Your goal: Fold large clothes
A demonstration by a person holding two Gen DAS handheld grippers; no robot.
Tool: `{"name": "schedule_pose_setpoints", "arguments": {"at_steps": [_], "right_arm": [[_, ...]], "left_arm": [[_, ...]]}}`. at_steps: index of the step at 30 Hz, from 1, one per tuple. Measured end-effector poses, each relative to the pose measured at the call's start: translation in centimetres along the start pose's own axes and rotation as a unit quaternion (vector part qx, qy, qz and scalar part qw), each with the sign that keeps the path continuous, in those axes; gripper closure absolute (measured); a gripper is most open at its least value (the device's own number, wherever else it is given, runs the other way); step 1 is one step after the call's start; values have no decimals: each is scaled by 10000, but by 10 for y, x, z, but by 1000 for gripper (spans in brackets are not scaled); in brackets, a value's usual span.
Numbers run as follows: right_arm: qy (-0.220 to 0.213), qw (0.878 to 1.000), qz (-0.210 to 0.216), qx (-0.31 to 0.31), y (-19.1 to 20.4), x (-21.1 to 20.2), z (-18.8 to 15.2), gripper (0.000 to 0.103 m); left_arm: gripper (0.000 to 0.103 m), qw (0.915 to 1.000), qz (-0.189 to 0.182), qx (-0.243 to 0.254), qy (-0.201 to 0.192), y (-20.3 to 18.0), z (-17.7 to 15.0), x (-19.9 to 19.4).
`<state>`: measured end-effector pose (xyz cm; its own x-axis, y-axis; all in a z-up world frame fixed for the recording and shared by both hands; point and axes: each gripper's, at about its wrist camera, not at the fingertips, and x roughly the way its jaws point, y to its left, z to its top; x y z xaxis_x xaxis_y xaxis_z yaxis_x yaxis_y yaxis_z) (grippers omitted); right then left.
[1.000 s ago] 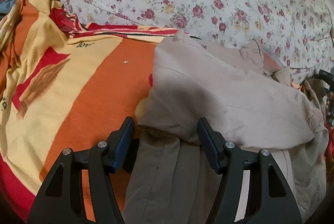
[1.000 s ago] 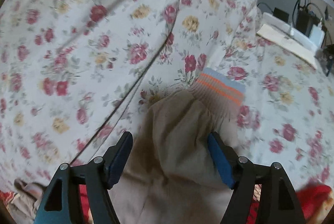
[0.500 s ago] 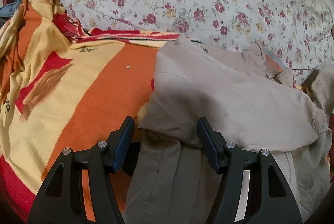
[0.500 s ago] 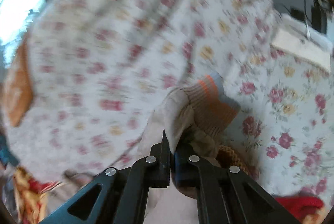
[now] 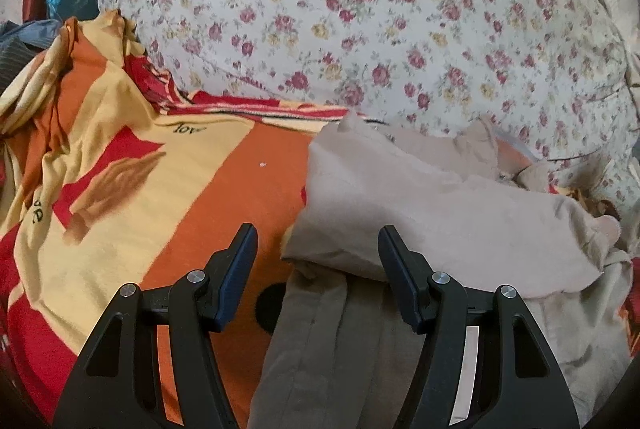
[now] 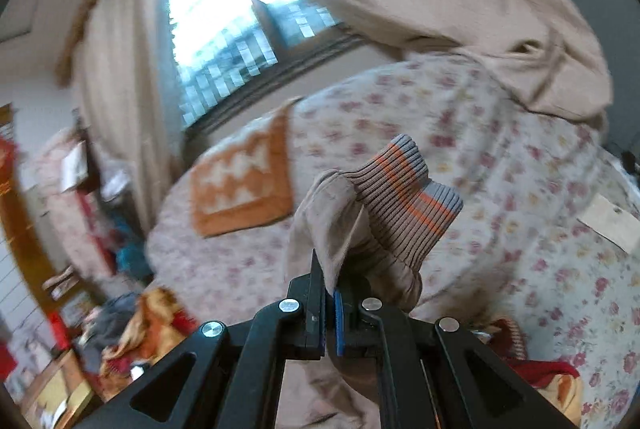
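My right gripper (image 6: 326, 289) is pinched tight on the beige jacket's sleeve (image 6: 332, 225), just below its ribbed cuff (image 6: 404, 197), which is striped brown, orange and grey. The jaws are pressed together with the beige fabric caught between the blue pads, and the cuff stands up above them, bunched and tilted to the right. That sleeve end is lifted clear of the bed; behind it I see the floral duvet (image 6: 500, 189), an orange and cream blanket (image 6: 240, 185) lying on top of it, a beige curtain (image 6: 120, 69) and a bright window (image 6: 224, 21). The view is blurred.

My left gripper (image 5: 316, 257) is spread, its two fingers apart with nothing pressed between the pads. It hangs over the rest of the beige jacket (image 5: 432, 213), which lies folded over itself on the bed, on a blanket patterned in orange, yellow and red (image 5: 140, 189). The near edge of the folded upper layer sits between my left fingers in the picture, and a darker beige panel of the same garment runs down below them toward the camera. I cannot tell whether the fingers touch the cloth. The jacket's left edge lies on the orange stripe of the blanket; its right side trails off to the frame's edge in looser folds. The floral duvet (image 5: 360, 41) is piled up behind the jacket.
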<state>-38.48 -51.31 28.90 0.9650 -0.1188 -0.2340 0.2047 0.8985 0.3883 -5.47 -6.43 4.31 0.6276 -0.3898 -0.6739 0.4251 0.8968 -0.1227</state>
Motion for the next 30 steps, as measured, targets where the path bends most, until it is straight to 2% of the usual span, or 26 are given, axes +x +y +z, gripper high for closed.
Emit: {"name": "schedule_pose_setpoints", "arguments": {"at_steps": [4,6,12,13,15,16,23,26,28,30], "right_arm": [[285,9977,252,-559,45,7,2,100],[424,9951,395,-799,66,19,2,100],[1065,9809,936,-1333,124,95,-15,100],[1213,9769,1044,-1418,134,111,-21,100],[1530,9674,1282,-1559,154,143,-38,100],[1693,9617,1395,-1645,164,159,-48,100],[2883,9099,2162,-2054,211,255,-137,100],[3346,8921,2215,-2075,213,291,-176,100],[3500,8901,1870,-2240,209,315,-199,100],[3681,8911,1355,-2282,199,340,-217,93]], "left_arm": [[40,9993,-364,-52,-118,-1,3,-13],[40,9977,-658,-79,-124,-4,5,-17],[40,9885,-1480,-287,-101,-6,14,-24],[38,9872,-1559,-317,-116,-5,16,-25],[26,9843,-1688,-473,-218,1,20,-26],[24,9833,-1720,-544,-250,4,21,-26],[22,9745,-1876,-1220,-139,31,30,-11],[21,9733,-1854,-1350,-37,36,30,-2],[21,9738,-1784,-1405,71,36,28,6],[21,9737,-1758,-1435,187,35,27,13]]}}
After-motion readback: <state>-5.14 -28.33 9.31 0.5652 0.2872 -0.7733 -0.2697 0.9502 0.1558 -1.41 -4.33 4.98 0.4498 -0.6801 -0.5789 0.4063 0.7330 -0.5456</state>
